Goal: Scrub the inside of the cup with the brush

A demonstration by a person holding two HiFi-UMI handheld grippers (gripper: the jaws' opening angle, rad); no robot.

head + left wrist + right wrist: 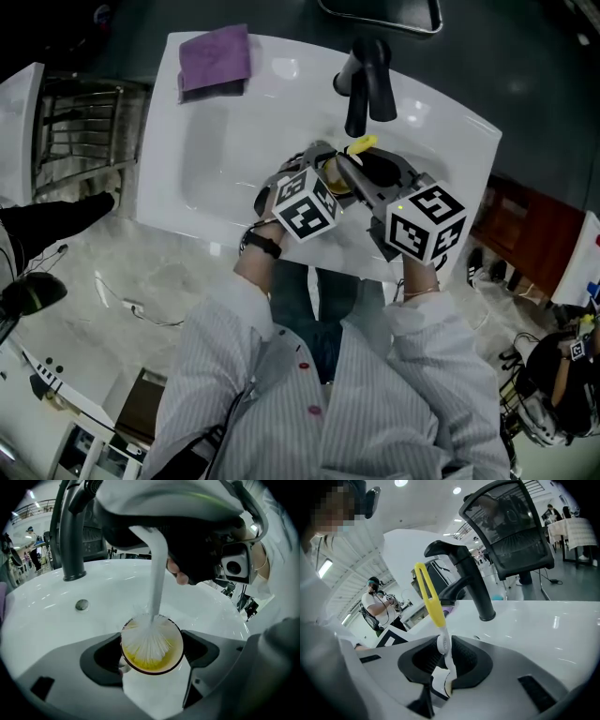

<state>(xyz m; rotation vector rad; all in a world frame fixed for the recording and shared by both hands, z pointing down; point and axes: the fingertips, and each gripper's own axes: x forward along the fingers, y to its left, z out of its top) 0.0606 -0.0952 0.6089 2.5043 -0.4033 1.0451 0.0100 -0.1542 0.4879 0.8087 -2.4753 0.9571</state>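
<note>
The left gripper [151, 652] had its jaws closed on the sides of the cup [161, 665], low in the centre of the left gripper view, mouth toward the camera. Inside the cup's yellow interior sat the white bristles of the brush [157, 573]. The right gripper [440, 660] was clamped on the brush's white shaft, yellow handle end above its jaws. Both were over the white sink [216, 159], mid-frame in the head view, below the dark faucet [367, 80]. A purple cloth [216, 56] lay on the sink's upper-left corner.
</note>
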